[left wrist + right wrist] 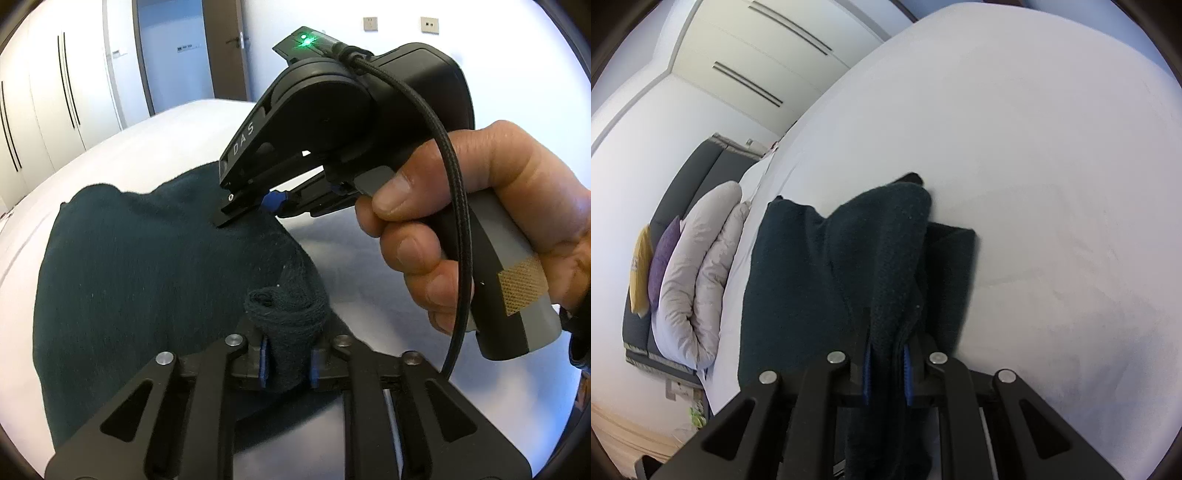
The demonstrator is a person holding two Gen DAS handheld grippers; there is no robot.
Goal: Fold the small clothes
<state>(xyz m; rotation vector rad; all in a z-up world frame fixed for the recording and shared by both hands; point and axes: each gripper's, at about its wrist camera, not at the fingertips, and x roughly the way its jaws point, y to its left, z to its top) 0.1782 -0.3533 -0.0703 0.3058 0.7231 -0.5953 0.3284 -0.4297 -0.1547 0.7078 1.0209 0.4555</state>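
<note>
Dark teal garment [140, 266] spread on white bed [369, 258], centre-left of frame. Left claw [288, 363] pinching a bunched fold at lower centre. Right claw [888, 363] pinching another fold, bottom centre; person's hand [480, 229] grips its handle.

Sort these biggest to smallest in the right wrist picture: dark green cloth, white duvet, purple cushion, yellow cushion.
1. dark green cloth, though it is nearest the camera
2. white duvet
3. purple cushion and yellow cushion look alike, both partly hidden

The garment [140, 288] lies on the bed [1034, 166], pillows [698, 280] left of it.
</note>
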